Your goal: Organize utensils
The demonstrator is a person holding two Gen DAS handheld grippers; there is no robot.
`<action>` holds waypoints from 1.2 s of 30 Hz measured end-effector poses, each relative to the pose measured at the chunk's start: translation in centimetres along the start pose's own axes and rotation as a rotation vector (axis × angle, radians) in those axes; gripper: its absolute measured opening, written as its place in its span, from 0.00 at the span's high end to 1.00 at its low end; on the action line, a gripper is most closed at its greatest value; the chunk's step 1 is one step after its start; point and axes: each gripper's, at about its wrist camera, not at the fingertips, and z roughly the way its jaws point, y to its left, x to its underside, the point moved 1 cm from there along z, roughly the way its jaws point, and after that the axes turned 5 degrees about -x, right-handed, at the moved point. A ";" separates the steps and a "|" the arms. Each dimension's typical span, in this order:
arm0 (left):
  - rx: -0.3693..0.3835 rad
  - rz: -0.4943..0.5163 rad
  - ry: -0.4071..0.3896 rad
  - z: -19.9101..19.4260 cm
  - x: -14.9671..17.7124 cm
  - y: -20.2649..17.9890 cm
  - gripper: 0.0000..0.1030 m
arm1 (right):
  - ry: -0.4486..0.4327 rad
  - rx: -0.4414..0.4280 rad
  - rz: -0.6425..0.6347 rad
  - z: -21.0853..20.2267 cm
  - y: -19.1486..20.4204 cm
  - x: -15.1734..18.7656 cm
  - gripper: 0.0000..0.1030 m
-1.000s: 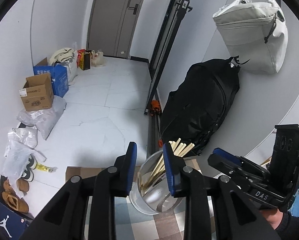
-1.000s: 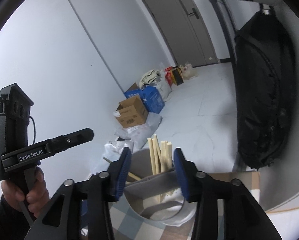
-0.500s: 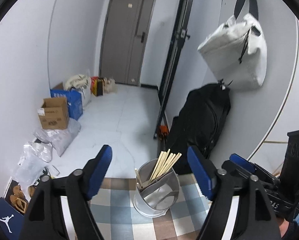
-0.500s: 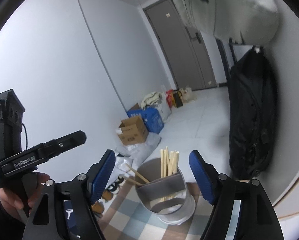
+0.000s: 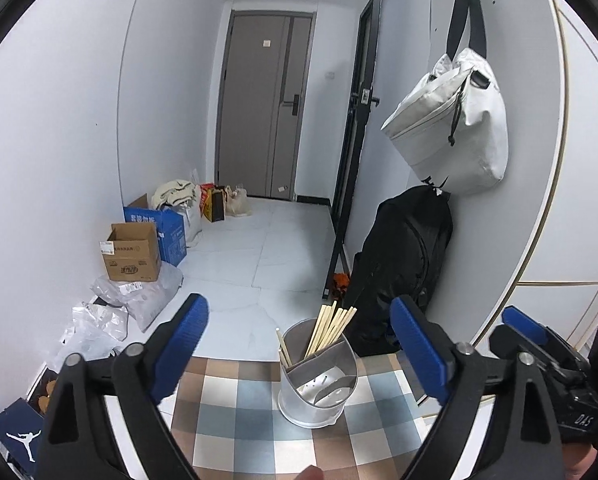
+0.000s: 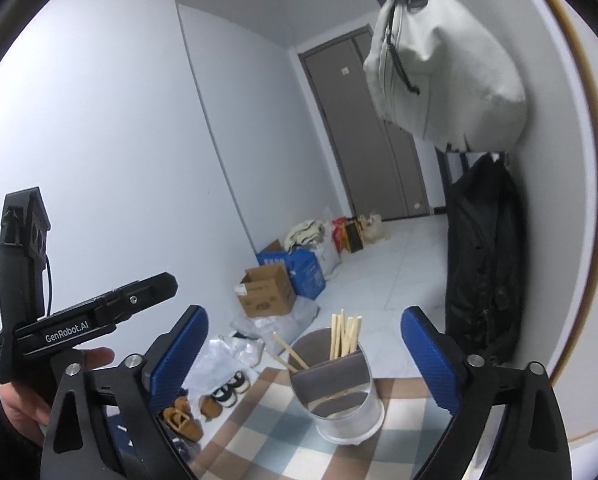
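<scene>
From your left wrist view, your left gripper [image 5: 299, 344] is spread wide and holds nothing. Between its fingers stands the metal holder [image 5: 317, 380] on the checked worktop [image 5: 235, 420]. The chopsticks [image 5: 331, 330] stand in its back part — tips up, leaning to the right.

From your right wrist view, your right gripper [image 6: 305, 354] is spread wide too, with the holder [image 6: 341, 390] between its fingers. Most chopsticks [image 6: 345, 336] stand almost straight up — one lone chopstick [image 6: 289, 354] leans far left.

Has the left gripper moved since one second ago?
Yes. The left gripper has pulled back from the utensil holder on the checkered cloth, and its jaws now stand wide open.
</scene>
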 end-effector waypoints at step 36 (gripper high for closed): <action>-0.115 -0.008 -0.133 -0.9 9.7 1.3 0.02 | -0.061 0.061 -0.138 -3.8 1.2 9.9 0.00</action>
